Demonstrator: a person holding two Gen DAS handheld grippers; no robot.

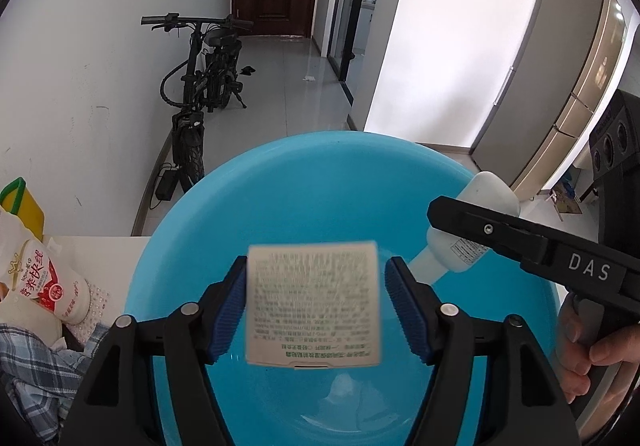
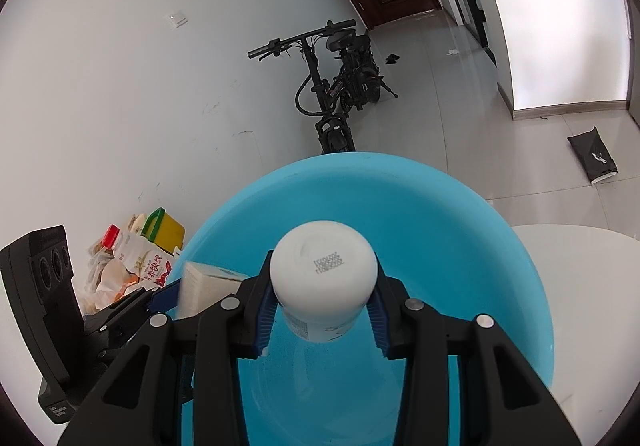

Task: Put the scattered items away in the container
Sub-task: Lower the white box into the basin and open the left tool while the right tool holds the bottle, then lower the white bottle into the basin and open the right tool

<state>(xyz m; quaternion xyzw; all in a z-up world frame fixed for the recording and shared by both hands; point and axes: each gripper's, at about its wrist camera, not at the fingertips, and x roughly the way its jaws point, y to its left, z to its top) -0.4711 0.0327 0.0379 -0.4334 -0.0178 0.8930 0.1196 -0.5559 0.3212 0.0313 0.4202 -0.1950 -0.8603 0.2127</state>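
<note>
A big blue plastic basin (image 1: 320, 181) fills the lower half of both views (image 2: 460, 226). My left gripper (image 1: 316, 310) is over it with a small white printed box (image 1: 314, 302) between its blue pads; a gap shows on both sides of the box, which looks blurred. My right gripper (image 2: 322, 310) is shut on a white bottle (image 2: 324, 278), held bottom-forward over the basin. The bottle (image 1: 472, 230) and right gripper also show at the right of the left wrist view. The box (image 2: 208, 286) shows at the left of the right wrist view.
A white table (image 2: 580, 286) bears the basin. At its left lie a red-and-white milk bottle (image 1: 48, 286), a yellow container with a green handle (image 1: 24, 205), bags and a plaid cloth (image 1: 32, 366). A black bicycle (image 1: 200, 85) stands by the wall on the floor beyond.
</note>
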